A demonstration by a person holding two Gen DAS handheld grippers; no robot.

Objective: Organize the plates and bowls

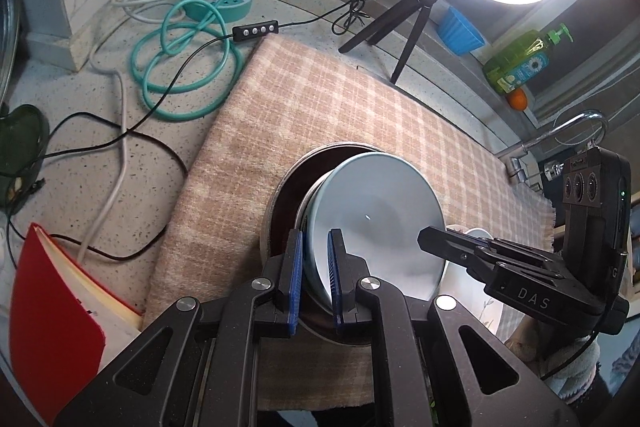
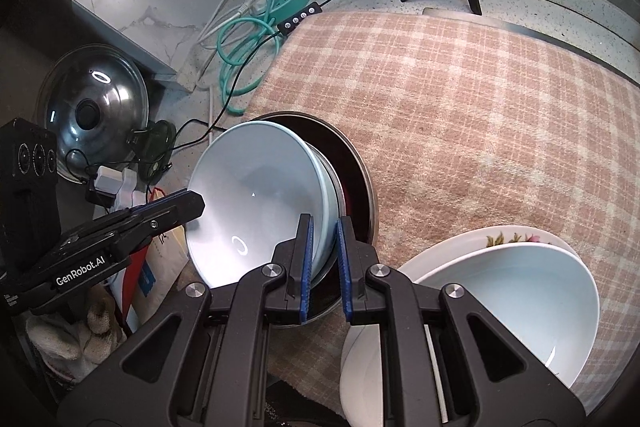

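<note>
Plates in pale blue (image 1: 376,219), apparently 2 nested together, are standing tilted on edge inside a dark round pan (image 1: 280,211), which is sitting on the checked cloth (image 1: 320,107) covering the table (image 1: 100,107). Both tools are clamping the stack: the left tool (image 1: 316,279) is gripping its near rim with the blue pads (image 1: 296,275) pressing either side, and the right tool (image 2: 325,263) is pinching the opposite rim in the same way, so each is clenched on the plates rather than released. From the left wrist view the face of the plates is turning toward the right tool, and from the right wrist view it is turning toward the left tool, so the stack is lying between the 2 tools with its flat faces running roughly crosswise to the fingers; neither hand is clearly nearer. Just beside the right tool, a white bowl (image 2: 520,299) is resting in a flowered plate (image 2: 516,239) on the same cloth, and that stack seems the likely goal, lying to the right of the pan. Judging from this, any lift is going to need both tools rising together to clear the pan wall. How many plates are really in the grip is hard to tell, and the pan's floor and the lower edge of the plates are hidden behind the fingers.
</note>
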